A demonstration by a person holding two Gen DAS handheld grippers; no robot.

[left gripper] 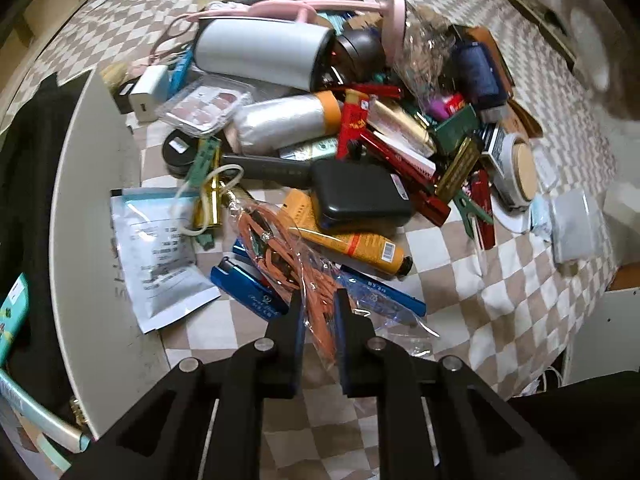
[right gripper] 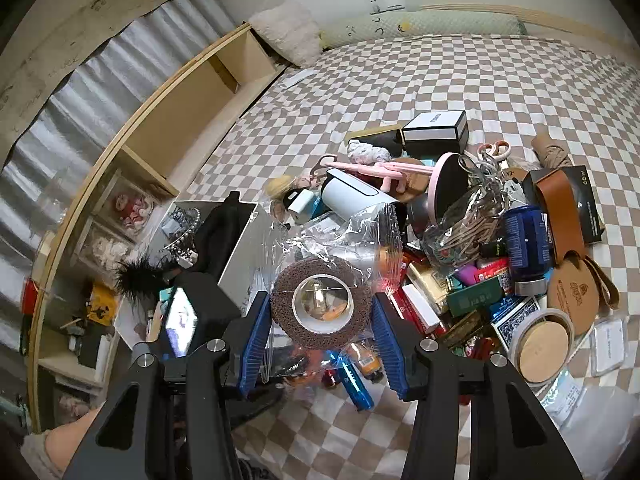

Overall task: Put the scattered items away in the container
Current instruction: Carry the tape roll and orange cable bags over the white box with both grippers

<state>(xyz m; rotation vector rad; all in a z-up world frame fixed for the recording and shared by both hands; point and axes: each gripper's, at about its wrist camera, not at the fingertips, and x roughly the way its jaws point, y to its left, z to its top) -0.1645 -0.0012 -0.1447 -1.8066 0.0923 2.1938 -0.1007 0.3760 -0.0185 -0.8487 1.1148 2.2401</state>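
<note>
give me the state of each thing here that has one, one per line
left hand-held gripper: shut on bagged orange cord
bagged orange cord: pinched at its near end, rest trailing over the pile
right hand-held gripper: shut on bagged brown tape roll
bagged brown tape roll: held up, hole facing the camera
white container: open, partly filled
white tumbler: lying on its side

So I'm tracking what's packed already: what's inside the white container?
In the white container, the right wrist view shows black fabric, a pearl string and a black feathery piece. Anything beneath them is covered.
</note>
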